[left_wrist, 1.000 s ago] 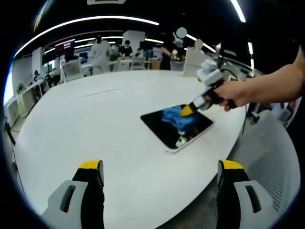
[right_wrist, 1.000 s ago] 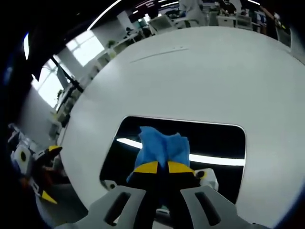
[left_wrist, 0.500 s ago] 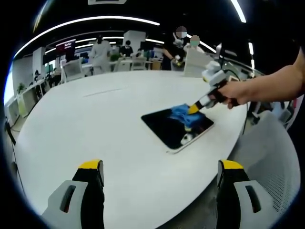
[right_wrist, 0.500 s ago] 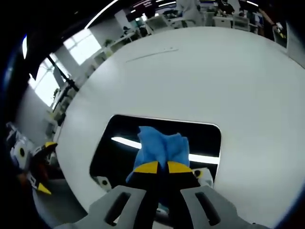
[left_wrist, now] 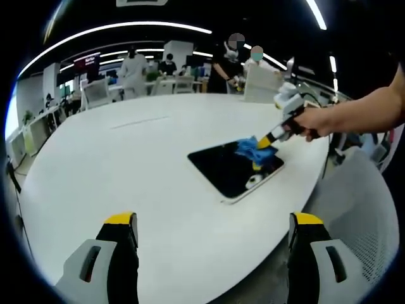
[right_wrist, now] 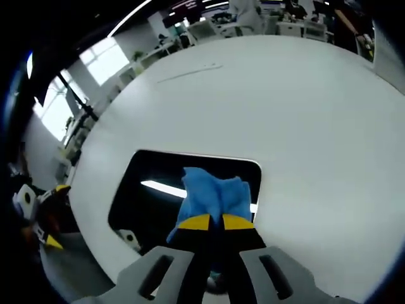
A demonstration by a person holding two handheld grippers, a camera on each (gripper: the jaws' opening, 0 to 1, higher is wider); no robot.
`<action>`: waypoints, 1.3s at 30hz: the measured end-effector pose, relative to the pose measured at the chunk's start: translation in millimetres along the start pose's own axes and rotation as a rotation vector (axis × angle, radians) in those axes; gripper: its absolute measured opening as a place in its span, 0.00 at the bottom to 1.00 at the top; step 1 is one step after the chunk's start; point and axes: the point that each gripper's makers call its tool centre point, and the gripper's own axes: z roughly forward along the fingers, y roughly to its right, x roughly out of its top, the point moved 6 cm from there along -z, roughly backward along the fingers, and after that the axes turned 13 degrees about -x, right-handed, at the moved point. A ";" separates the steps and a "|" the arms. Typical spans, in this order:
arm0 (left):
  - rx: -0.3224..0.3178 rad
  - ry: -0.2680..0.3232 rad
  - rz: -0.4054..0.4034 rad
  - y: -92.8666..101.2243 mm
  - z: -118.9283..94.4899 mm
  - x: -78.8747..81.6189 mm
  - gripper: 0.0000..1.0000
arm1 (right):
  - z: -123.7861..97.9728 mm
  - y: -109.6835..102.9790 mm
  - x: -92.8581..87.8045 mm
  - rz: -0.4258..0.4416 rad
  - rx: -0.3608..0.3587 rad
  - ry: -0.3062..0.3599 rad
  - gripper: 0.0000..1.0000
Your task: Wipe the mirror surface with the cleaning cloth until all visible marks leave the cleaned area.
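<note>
— Where is the mirror [left_wrist: 235, 168] sitting?
— It is lying flat near the worktop's [left_wrist: 114, 164] edge. I am pressing the cloth [right_wrist: 214, 197] onto its end nearest my hand [left_wrist: 311, 122].
— And your grippers?
— My right gripper [right_wrist: 209, 222] is clamping the cloth. My left gripper [left_wrist: 212, 220] is hovering wide apart, holding nothing, well away from the mirror.

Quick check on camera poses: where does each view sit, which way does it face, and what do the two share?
Left gripper view: rides the left hand-held gripper, held back from the white table; faces the mirror; the person's arm enters from the right.
Right gripper view: rides the right hand-held gripper, looking down at the mirror past its jaws, shut on the blue cloth.
Shared: mirror, cloth, table and both grippers.
</note>
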 end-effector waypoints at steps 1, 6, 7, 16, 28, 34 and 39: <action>0.000 0.001 0.000 0.2 0.0 0.1 0.99 | -0.4 1.3 -0.2 0.000 -0.002 -0.001 0.00; 0.003 0.002 -0.001 -0.5 -0.3 -0.1 0.99 | -2.6 7.6 -1.8 0.001 -0.011 -0.005 0.00; 0.003 0.002 -0.002 -0.1 -0.5 0.2 0.99 | -3.0 8.0 -2.0 0.000 -0.014 -0.006 0.00; 0.001 0.001 -0.004 -0.9 0.3 -0.5 0.99 | -3.7 9.2 -1.3 -0.009 -0.023 -0.015 0.00; 0.003 -0.002 -0.002 -0.4 0.1 -0.3 0.99 | -3.1 8.6 -2.4 -0.026 -0.048 -0.005 0.00; -0.001 -0.006 0.001 0.3 1.1 -1.0 0.99 | -3.2 7.7 -3.5 -0.034 -0.065 0.022 0.00; -0.007 -0.013 0.006 1.7 1.7 -1.7 0.99 | -3.8 5.1 -5.0 -0.057 -0.086 0.040 0.00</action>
